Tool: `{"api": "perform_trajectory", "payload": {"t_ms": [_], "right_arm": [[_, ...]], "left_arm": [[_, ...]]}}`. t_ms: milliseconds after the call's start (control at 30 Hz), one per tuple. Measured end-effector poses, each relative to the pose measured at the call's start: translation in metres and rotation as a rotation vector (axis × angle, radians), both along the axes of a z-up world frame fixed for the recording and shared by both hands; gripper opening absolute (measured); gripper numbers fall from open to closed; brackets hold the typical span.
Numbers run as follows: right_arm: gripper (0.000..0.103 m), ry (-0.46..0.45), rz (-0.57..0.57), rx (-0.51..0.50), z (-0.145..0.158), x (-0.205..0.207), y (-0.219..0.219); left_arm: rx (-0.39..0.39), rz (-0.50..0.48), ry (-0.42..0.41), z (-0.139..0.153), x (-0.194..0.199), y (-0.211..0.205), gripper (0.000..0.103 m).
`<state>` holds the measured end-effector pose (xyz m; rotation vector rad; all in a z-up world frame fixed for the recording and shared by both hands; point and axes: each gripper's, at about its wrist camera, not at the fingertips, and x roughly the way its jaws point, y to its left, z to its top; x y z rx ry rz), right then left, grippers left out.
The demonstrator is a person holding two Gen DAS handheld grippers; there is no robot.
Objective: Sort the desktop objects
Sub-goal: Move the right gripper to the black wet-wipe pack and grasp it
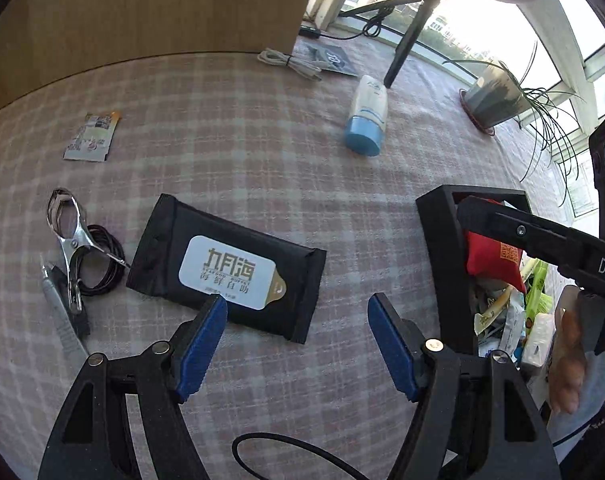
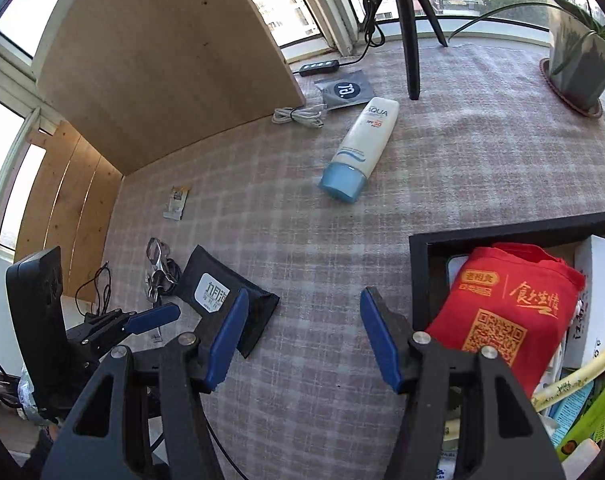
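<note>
**A:** So, how do your two tools stand?

**B:** My left gripper [image 1: 298,348] is spread wide with nothing between its blue pads [image 1: 202,348]. My right gripper [image 2: 302,340] is spread wide too, and bare.

**A:** What lies closest to the left one?

**B:** The black wipes pack [image 1: 226,268] lies flat on the checked tablecloth [image 1: 262,152], just ahead and to the left; my left-hand pad overlaps its near edge in the view, though I cannot tell whether it touches. Left of the pack sit a metal clip [image 1: 68,240] on a coil of black cord [image 1: 102,260] and a grey pen [image 1: 62,316].

**A:** And the right one?

**B:** It hovers over bare cloth just beside the black box [image 2: 418,276], off its left wall. Inside the box a red pouch [image 2: 506,308] lies on top of white packets and yellow-green wrappers. From the left camera, my right tool's arm reaches over that box.

**A:** Farther out?

**B:** A white tube with a blue cap [image 2: 358,148] lies on its side, cap toward me, well apart from both tools. Beyond it are a white cable bundle [image 2: 298,116] and a grey sachet [image 2: 346,90] near the wooden board [image 2: 162,60]. A small torn packet [image 1: 90,136] lies off to the left, and a potted plant [image 2: 582,68] stands at the far right by the window.
</note>
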<state>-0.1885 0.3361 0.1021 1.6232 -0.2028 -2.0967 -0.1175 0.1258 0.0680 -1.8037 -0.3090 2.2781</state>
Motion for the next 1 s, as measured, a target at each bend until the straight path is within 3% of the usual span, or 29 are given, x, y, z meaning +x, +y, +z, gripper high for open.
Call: {"api": "perform_trajectory", "payload": {"t_ms": [100,200,367,633,833,1000], "right_arm": [[0.058,-0.025,0.075,0.023,-0.017,-0.005,-0.032],[0.058,-0.065,0.137,0.021,-0.035,-0.008,-0.059],[0.058,-0.099,0.171,0.051,-0.057,-0.014,-0.085],[0.058,-0.103,0.188,0.095,-0.074,-0.019,-0.100],[0.057,-0.127,0.193,0.101,-0.087,-0.013,-0.103],[0.055,-0.124,0.190,0.096,-0.090,-0.006,-0.101]], "left_arm": [[-0.024,0.090,-0.016,-0.015,0.008,-0.027,0.070],[0.003,0.149,-0.050,-0.029,0.014,-0.046,0.070],[0.002,0.187,-0.060,-0.040,0.020,-0.055,0.070],[-0.016,0.189,-0.057,-0.047,0.015,-0.056,0.070],[-0.098,0.112,-0.017,-0.047,0.006,-0.043,0.070],[-0.073,0.093,-0.039,-0.056,0.000,-0.044,0.070]]}}
